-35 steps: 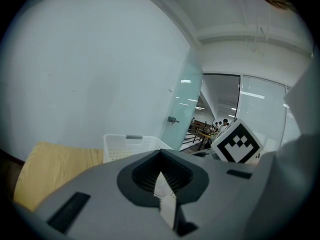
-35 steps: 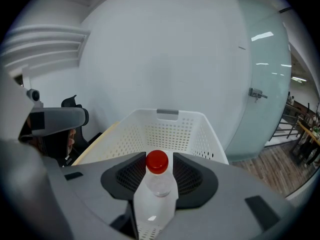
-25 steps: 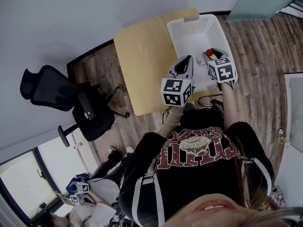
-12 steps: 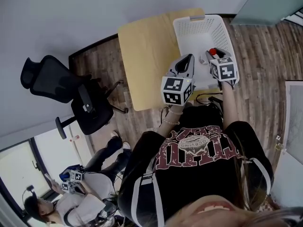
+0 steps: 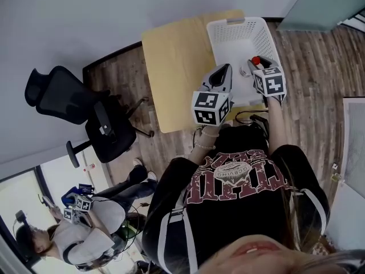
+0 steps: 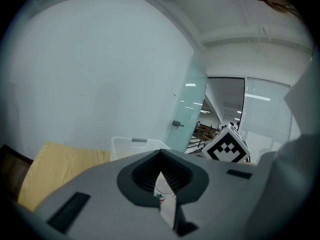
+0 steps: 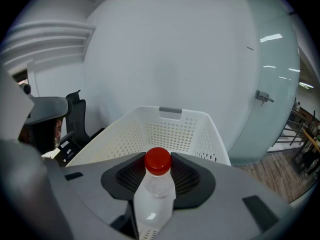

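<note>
My right gripper (image 7: 158, 178) is shut on a clear plastic bottle (image 7: 155, 199) with a red cap (image 7: 158, 160), held upright just short of a white perforated basket (image 7: 170, 129). In the head view this gripper (image 5: 254, 65) and the red cap (image 5: 256, 60) hang over the basket's (image 5: 228, 30) near part. My left gripper (image 6: 161, 183) is shut on a thin white packet (image 6: 165, 196) with a small green and red mark. It is held above the wooden table (image 5: 174, 61), left of the basket (image 6: 132, 146). The right gripper's marker cube (image 6: 226, 146) shows to its right.
A black office chair (image 5: 74, 110) stands on the wood floor left of the table. A white wall is behind the table and a glass partition (image 7: 272, 99) to the right. Another person with grippers (image 5: 80, 233) is at the lower left.
Both grippers keep their hold. The right gripper has come a little closer over the basket, and the chair shows more in its view. The left gripper has tilted up slightly.
</note>
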